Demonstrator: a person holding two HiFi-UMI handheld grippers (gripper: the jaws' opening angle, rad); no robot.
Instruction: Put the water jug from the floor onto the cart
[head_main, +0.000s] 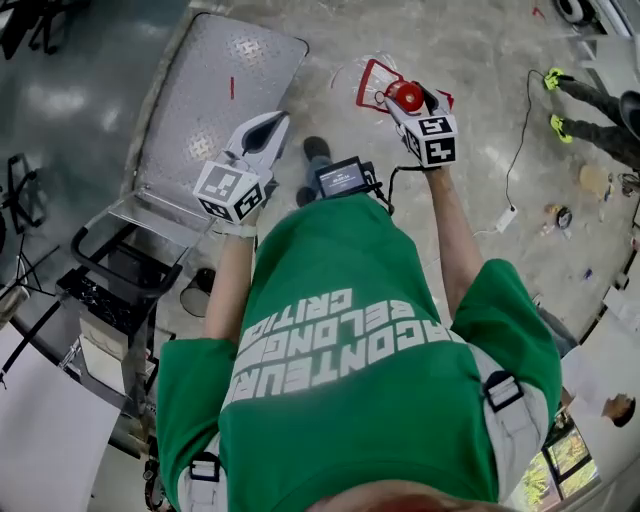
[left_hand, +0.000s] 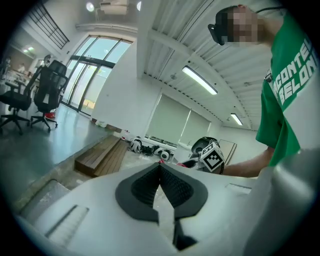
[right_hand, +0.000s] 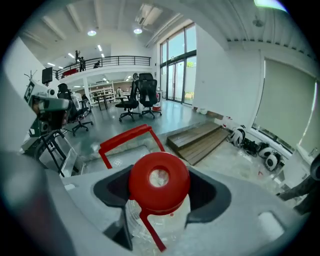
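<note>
**Jug held by the neck, cart waiting to the left**

At far left the cart (head_main: 215, 90) stood with its metal deck bare and its push handle (head_main: 118, 262) nearest the person. Next came the left tool (head_main: 266, 124), hovering over the deck's near edge. Its jaws were pressed together with nothing between them, so it lent no support. To the right, well apart from the cart, the right tool (head_main: 408, 106) was clamped on the water jug (head_main: 405, 96) at the neck, just under the red cap (right_hand: 159, 181). The jug was above the floor (head_main: 470, 60), but no view showed whether its base had left it.

The jug's long axis ran roughly upright. Its cap pointed up and leaned slightly toward the person, and the clear body hung below the jaws. The red handle (right_hand: 125, 136) lay out beyond the cap, away from the person.

The likely risk was the neck slipping through the jaws, since one tool bore the whole load at a narrow point. A swing during the sideways carry could also knock the body against the cart's edge. A hard set-down might nudge the cart away.
</note>
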